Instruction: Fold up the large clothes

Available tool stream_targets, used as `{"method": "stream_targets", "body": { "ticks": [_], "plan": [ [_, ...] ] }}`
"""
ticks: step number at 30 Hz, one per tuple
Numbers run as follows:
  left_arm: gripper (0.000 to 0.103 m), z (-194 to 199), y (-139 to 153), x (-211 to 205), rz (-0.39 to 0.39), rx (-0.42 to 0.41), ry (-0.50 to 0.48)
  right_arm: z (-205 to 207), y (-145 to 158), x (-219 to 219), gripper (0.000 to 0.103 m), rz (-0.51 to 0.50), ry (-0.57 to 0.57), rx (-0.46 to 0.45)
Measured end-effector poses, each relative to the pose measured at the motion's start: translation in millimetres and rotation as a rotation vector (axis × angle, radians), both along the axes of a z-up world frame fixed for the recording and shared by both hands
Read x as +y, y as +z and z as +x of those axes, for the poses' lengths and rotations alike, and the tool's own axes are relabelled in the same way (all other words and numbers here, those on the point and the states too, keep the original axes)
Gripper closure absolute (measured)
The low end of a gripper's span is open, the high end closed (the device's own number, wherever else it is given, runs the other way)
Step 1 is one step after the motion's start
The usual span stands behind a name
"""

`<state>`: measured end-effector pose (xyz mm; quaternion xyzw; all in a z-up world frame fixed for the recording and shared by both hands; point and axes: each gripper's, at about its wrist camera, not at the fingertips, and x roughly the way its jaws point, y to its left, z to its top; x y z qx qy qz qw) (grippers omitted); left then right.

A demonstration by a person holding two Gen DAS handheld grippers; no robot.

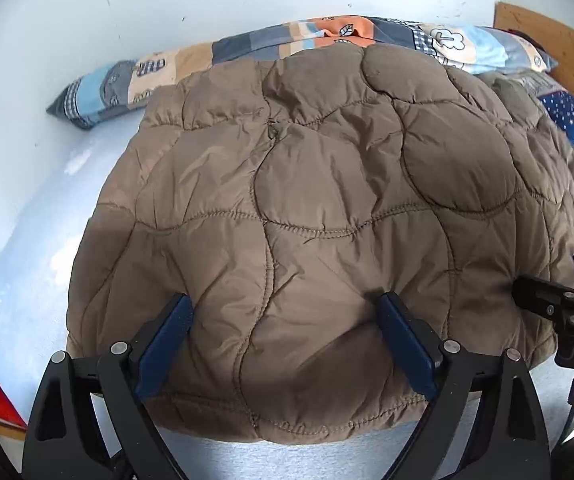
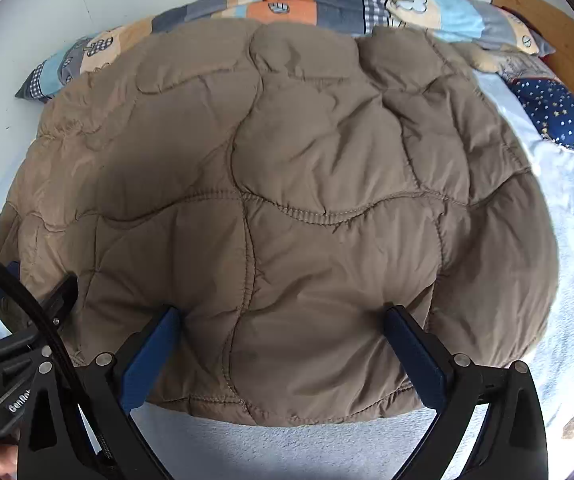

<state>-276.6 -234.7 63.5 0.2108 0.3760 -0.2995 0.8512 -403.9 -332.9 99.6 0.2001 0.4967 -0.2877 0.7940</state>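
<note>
Lying spread on the pale blue bed (image 1: 39, 240), near edge toward both cameras: brown quilted jacket (image 1: 307, 208). Resting on its near hem, fingers spread wide: left gripper (image 1: 287, 312) and right gripper (image 2: 283, 324). Sitting behind, against the wall: patchwork pillow (image 2: 327, 0).

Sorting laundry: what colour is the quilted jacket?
Plain brown jacket; right wrist view shows it best.

You have the jacket (image 1: 307, 220) lying on the bed (image 1: 39, 248), its near hem between the spread fingers (image 1: 169, 332) of your left gripper (image 1: 287, 344). Your right gripper (image 2: 283, 356) sits just right of it. A pillow (image 2: 327, 0) lies behind, against the far wall (image 1: 127, 0).
</note>
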Motion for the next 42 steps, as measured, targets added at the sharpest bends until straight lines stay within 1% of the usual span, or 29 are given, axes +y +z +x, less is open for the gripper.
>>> {"method": "stream_targets", "body": {
  "ticks": [2, 6, 8, 12, 15, 18, 23, 26, 29, 30, 31, 34, 40, 42],
  "plan": [
    [0.009, -1, 0, 2, -0.016, -0.008, 0.005, 1, -1, 2, 0.0, -0.018, 0.011, 0.01],
    [0.009, -5, 5, 7, -0.036, -0.028, 0.009, -2, 2, 7, 0.0, -0.043, 0.015, 0.002],
    [0.009, -10, 9, 11, -0.041, -0.044, 0.009, -8, 7, 11, 0.0, -0.074, 0.022, -0.006],
    [0.009, -23, 18, 24, -0.048, -0.086, 0.013, -22, 22, 23, 0.0, -0.17, 0.024, -0.026],
    [0.009, -29, 23, 31, -0.04, -0.09, 0.024, -37, 33, 34, 0.0, -0.217, 0.028, -0.072],
    [0.009, -36, 29, 39, -0.046, -0.086, 0.021, -55, 43, 44, 0.0, -0.229, 0.015, -0.123],
    [0.009, -49, 44, 62, -0.103, -0.072, 0.016, -82, 53, 70, 0.0, -0.284, 0.022, -0.178],
    [0.009, -54, 53, 75, -0.131, -0.062, 0.016, -92, 53, 82, 0.0, -0.291, 0.025, -0.202],
    [0.008, -61, 66, 83, -0.164, -0.091, -0.003, -104, 53, 97, 0.0, -0.312, 0.042, -0.223],
    [0.007, -62, 72, 85, -0.186, -0.096, -0.011, -105, 55, 100, 0.0, -0.325, 0.051, -0.235],
    [0.006, -63, 77, 87, -0.2, -0.107, -0.003, -105, 57, 103, 0.0, -0.334, 0.057, -0.246],
    [0.006, -65, 80, 83, -0.185, -0.126, 0.004, -100, 57, 103, 0.0, -0.337, 0.056, -0.263],
    [0.006, -61, 63, 60, -0.064, -0.065, -0.034, -92, 51, 99, 0.0, -0.321, 0.04, -0.254],
    [0.006, -60, 59, 58, -0.055, -0.067, -0.039, -92, 50, 97, 0.0, -0.313, 0.036, -0.255]
  ]
}}
